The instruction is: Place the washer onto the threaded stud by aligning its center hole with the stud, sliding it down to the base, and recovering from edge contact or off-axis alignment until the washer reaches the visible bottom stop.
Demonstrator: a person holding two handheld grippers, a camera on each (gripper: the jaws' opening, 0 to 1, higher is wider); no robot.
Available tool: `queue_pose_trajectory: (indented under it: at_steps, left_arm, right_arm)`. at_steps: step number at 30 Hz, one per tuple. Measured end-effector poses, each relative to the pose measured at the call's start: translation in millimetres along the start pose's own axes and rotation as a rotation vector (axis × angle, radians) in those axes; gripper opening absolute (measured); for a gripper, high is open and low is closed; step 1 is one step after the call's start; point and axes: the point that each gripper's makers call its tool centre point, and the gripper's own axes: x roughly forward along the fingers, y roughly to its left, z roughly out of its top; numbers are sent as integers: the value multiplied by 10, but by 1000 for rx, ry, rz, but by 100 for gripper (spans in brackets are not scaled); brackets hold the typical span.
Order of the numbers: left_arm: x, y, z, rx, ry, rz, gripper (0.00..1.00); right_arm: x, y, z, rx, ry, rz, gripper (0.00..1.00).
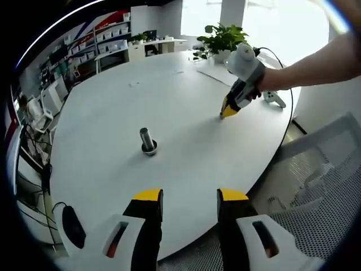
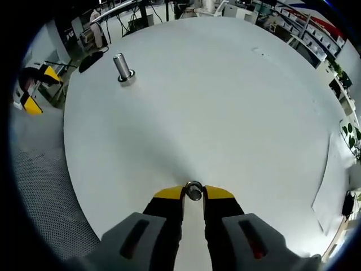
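Right gripper view: the right gripper (image 2: 194, 193), black with yellow jaw tips, had its jaws pinched narrow on a small silver metal washer (image 2: 194, 191), held between the tips just over the round white table (image 2: 225, 101). Whether the washer touched the tabletop could not be told. The grey metal threaded stud (image 2: 122, 68) stood upright on its flat round base near the far left part of the table, well apart from the washer. The left gripper (image 2: 31, 90) showed at the left, off the table edge, yellow tips visible. A white paper sheet (image 2: 329, 186) lay on the right side of the table.

Left gripper view: the left gripper (image 1: 190, 199) hung at the near table edge (image 1: 186, 169), jaws wide apart and holding nothing. The stud (image 1: 147, 140) stood ahead of it, slightly left, on bare tabletop. Further off to the right, a person's hand (image 1: 265, 84) held the right gripper (image 1: 228, 111), its yellow tips angled down at the table surface; the washer was too small to make out there. A green potted plant (image 1: 223, 40) sat at the far edge of the table. A grey mesh chair (image 1: 316, 180) stood at right, beside the table.
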Motion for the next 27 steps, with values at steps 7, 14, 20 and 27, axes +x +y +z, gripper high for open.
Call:
queue_pose_trajectory:
  at_steps: [7,14,20,27]
  left_arm:
    - [9,-3,-6,3,2,-3,37]
    - [7,-11,-12,4,6,-4,36]
    - [-1,15,-7,-4,4,3,36]
    - [8,-2,-16,5,10,1,36]
  right_arm:
    - [6,8,-30,10,7,6,20]
    - [-23,5,-69,14,5,4,21]
    - [-119,-10,-67,22,-26,-7,21]
    - [-266,36,-106,66,-79,-16,23]
